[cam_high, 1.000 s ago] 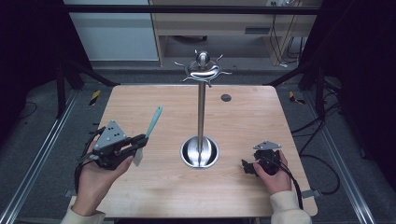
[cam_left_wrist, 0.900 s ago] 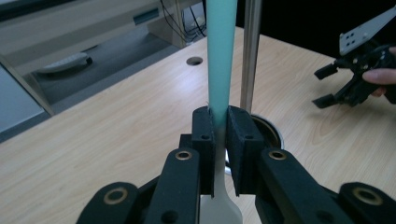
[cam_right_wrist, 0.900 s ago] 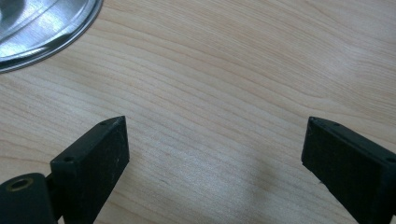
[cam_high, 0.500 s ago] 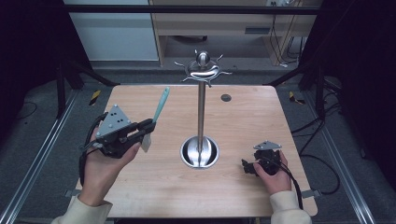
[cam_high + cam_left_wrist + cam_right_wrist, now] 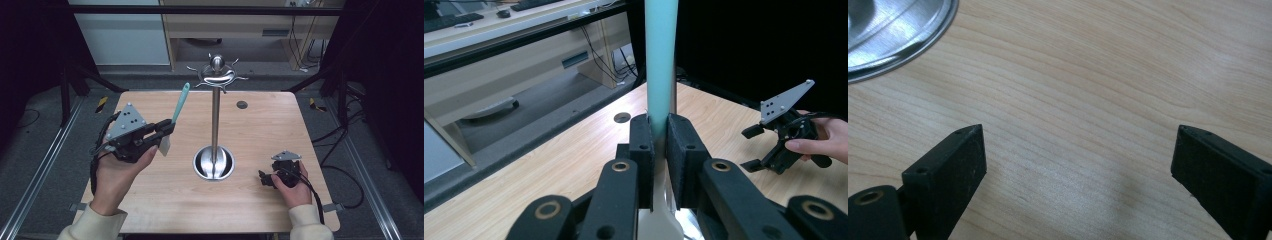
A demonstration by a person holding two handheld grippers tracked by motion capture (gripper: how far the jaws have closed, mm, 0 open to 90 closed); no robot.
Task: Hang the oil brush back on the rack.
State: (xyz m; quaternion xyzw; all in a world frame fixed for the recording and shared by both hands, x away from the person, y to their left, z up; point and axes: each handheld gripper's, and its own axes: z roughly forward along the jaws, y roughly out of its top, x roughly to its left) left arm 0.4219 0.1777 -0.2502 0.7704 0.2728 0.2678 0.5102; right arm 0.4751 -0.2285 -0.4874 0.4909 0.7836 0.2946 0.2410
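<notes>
Stand (image 5: pixel 215 125) upright at table (image 5: pixel 250 210) centre. Left gripper (image 5: pixel 167 127) left of it, above the table, spatula (image 5: pixel 180 102) clamped between its jaws — handle slanting up toward the stand's top. Right gripper (image 5: pixel 265 178) right of the base, near the front edge — jaws apart.

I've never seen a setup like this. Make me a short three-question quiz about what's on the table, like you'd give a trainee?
1. True or false: the left gripper is shut on the teal-handled spatula.
2. Which way does the spatula's handle end point? A) up and away from the person B) flat along the wooden table C) down
3. Fill in: the right gripper rests on the table beside the round base of the steel utensil stand, with its jaws ____.

Key: 1 true. 2 A. 3 open, with nothing between them.
</notes>
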